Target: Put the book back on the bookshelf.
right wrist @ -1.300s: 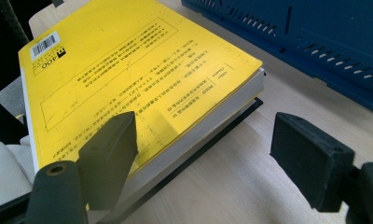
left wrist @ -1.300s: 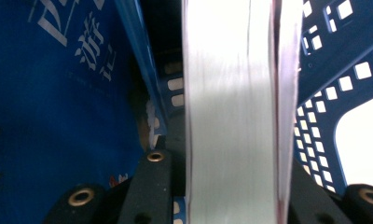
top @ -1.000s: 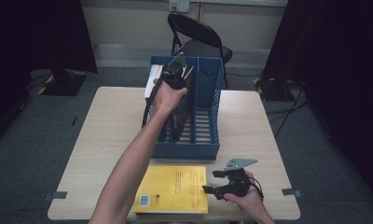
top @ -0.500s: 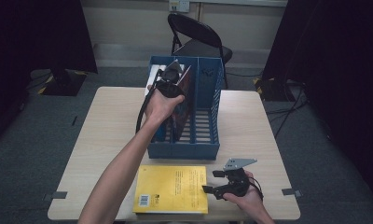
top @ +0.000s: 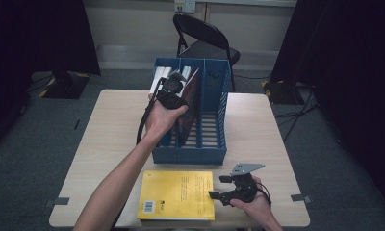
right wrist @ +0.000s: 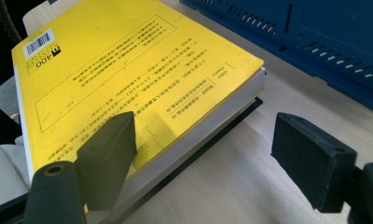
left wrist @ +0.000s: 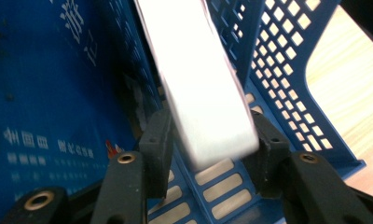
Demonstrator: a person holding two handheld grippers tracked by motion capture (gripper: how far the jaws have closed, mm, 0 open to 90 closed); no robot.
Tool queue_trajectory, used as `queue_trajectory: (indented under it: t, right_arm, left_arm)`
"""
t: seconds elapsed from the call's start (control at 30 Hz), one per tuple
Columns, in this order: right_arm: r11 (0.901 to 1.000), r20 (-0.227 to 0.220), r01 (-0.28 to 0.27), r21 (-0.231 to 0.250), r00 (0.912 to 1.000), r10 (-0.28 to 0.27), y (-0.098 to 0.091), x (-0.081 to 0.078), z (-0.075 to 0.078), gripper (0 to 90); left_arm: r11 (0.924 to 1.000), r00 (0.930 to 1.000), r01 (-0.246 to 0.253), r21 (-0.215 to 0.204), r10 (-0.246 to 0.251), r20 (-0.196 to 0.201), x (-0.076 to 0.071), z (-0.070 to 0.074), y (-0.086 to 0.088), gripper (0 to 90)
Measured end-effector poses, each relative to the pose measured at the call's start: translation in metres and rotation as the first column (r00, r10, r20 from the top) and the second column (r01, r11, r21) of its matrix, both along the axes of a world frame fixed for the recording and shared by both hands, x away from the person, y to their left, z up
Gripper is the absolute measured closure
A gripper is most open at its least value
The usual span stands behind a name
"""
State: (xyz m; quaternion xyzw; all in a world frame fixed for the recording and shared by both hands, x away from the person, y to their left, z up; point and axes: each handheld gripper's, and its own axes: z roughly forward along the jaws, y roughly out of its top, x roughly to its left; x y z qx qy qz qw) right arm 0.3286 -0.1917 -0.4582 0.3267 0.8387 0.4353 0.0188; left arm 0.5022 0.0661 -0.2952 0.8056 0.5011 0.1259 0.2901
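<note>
A blue file rack with three slots stands mid-table. In its middle slot leans a dark red book, whose white page edge runs up between my jaws in the left gripper view. My left gripper hovers over the rack. Its jaws have just been opening, and the book's end sits between the pads, no longer squeezed. A yellow book lies flat at the table's front edge. My right gripper rests open at its right corner, one pad over the cover and one over the table.
White pages of another book stand in the rack's left slot. A thin black cover peeks out beneath the yellow book. A folding chair stands behind the table, whose right side is bare wood.
My left hand has drawn its gripper back toward me and slightly left along the rack. The right hand and the yellow book have kept still.
</note>
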Motion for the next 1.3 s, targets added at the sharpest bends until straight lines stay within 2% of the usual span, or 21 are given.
queue_trajectory:
  t: [0.07, 0.13, 0.2, 0.23, 0.3, 0.4, 0.47, 0.53, 0.67, 0.97, 1.07, 1.13, 1.2, 1.3]
  right_arm:
    - [1.0000, 0.000, 0.000, -0.001, 1.0000, 0.000, 0.000, 0.000, 0.000, 21.1]
    - [1.0000, 0.001, 0.000, 0.000, 1.0000, 0.000, 0.001, -0.001, 0.000, 21.1]
    - [1.0000, 0.000, 0.000, 0.000, 1.0000, 0.000, 0.001, -0.001, 0.000, 21.1]
    - [1.0000, -0.002, 0.000, -0.001, 1.0000, 0.000, 0.001, 0.000, 0.000, 21.0]
    - [1.0000, -0.001, 0.001, -0.001, 1.0000, -0.001, 0.001, 0.000, 0.000, 21.0]
    - [1.0000, -0.002, 0.002, -0.002, 1.0000, -0.002, 0.002, 0.000, 0.000, 21.0]
    - [1.0000, 0.000, 0.001, -0.002, 1.0000, -0.001, 0.002, 0.000, 0.000, 20.9]
    - [1.0000, -0.004, 0.003, -0.003, 1.0000, -0.003, 0.002, 0.000, 0.000, 20.6]
    - [1.0000, -0.004, 0.004, -0.002, 1.0000, -0.004, 0.002, 0.000, 0.000, 20.7]
    - [1.0000, -0.002, 0.004, -0.002, 1.0000, -0.004, 0.002, 0.000, 0.000, 20.7]
    - [1.0000, -0.002, 0.003, -0.002, 1.0000, -0.003, 0.002, 0.000, 0.000, 20.7]
    - [1.0000, -0.004, 0.004, -0.001, 1.0000, -0.004, 0.002, 0.000, 0.000, 20.7]
    - [1.0000, -0.003, 0.005, -0.001, 1.0000, -0.005, 0.002, 0.000, 0.000, 20.7]
    - [1.0000, -0.004, 0.005, -0.001, 1.0000, -0.005, 0.002, 0.001, 0.000, 20.5]
  left_arm:
    - [1.0000, 0.9999, 0.010, 0.001, -0.010, -0.008, -0.004, -0.002, 0.001, 56.9]
    - [0.9996, 0.9999, 0.017, -0.022, -0.017, 0.000, -0.011, -0.006, 0.006, 57.0]
    - [0.9994, 0.9997, 0.023, -0.025, -0.023, 0.007, -0.013, -0.007, 0.008, 56.9]
    - [0.9985, 0.9992, 0.029, -0.047, -0.028, 0.030, -0.017, -0.010, 0.012, 57.6]
    - [0.9975, 0.9988, 0.036, -0.061, -0.034, 0.036, -0.019, -0.015, 0.014, 60.0]
    - [0.9970, 0.9984, 0.042, -0.065, -0.039, 0.041, -0.022, -0.021, 0.015, 62.6]
    - [0.9967, 0.9975, 0.061, -0.053, -0.059, 0.039, -0.023, -0.027, 0.016, 63.5]
    - [0.9956, 0.9980, 0.056, -0.075, -0.053, 0.034, -0.022, -0.033, 0.019, 64.2]
    - [0.9971, 0.9975, 0.051, -0.057, -0.048, 0.052, -0.020, -0.041, 0.018, 73.4]
    - [0.9949, 0.9972, 0.054, -0.085, -0.049, 0.057, -0.016, -0.043, 0.015, 71.7]
    - [0.9950, 0.9961, 0.051, -0.086, -0.045, 0.076, -0.018, -0.046, 0.015, 71.5]
    - [0.9949, 0.9951, 0.065, -0.077, -0.059, 0.079, -0.018, -0.046, 0.017, 71.2]
    - [0.9928, 0.9947, 0.078, -0.091, -0.071, 0.074, -0.018, -0.048, 0.020, 71.0]
    - [0.9902, 0.9921, 0.094, -0.103, -0.084, 0.094, -0.021, -0.051, 0.021, 69.4]
